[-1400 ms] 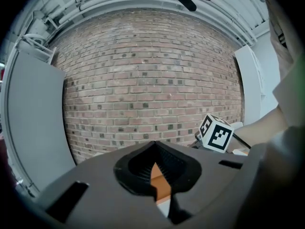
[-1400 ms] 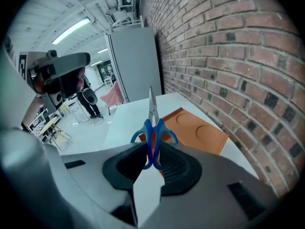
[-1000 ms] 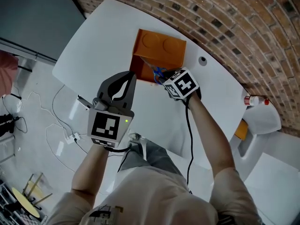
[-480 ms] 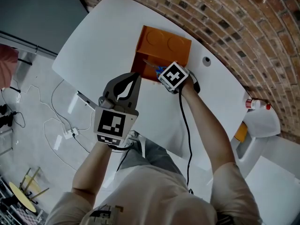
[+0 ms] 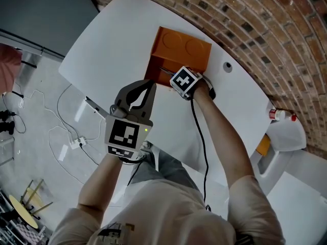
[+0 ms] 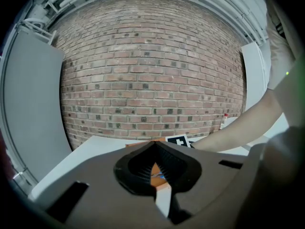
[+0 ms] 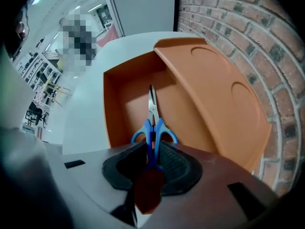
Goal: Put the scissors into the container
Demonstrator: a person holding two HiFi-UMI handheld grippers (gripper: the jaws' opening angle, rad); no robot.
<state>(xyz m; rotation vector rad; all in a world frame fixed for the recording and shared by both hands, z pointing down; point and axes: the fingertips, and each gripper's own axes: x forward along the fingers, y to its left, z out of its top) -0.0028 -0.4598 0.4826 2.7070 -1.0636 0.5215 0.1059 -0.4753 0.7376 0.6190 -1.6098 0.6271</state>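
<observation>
The orange container (image 5: 180,49) stands open near the white table's far edge, its lid (image 7: 217,92) leaning toward the brick wall. My right gripper (image 5: 177,77) hovers at the container's near rim, shut on the blue handles of the scissors (image 7: 153,128). Their steel blades point down into the container's hollow (image 7: 125,97), with the tips above its floor. My left gripper (image 5: 148,84) hangs over the table just in front of the container, its jaws shut with nothing between them. In the left gripper view that left gripper (image 6: 155,143) faces the container's front.
The white table (image 5: 112,40) runs along a brick wall (image 5: 265,29). A cable hole (image 5: 227,66) lies right of the container. A small bottle (image 5: 280,115) and a white chair (image 5: 286,131) are at far right. Cables lie on the floor (image 5: 61,142) at left.
My right gripper has carried the scissors up and left, from beside the container's front to over its opening. The left gripper has hardly moved.
</observation>
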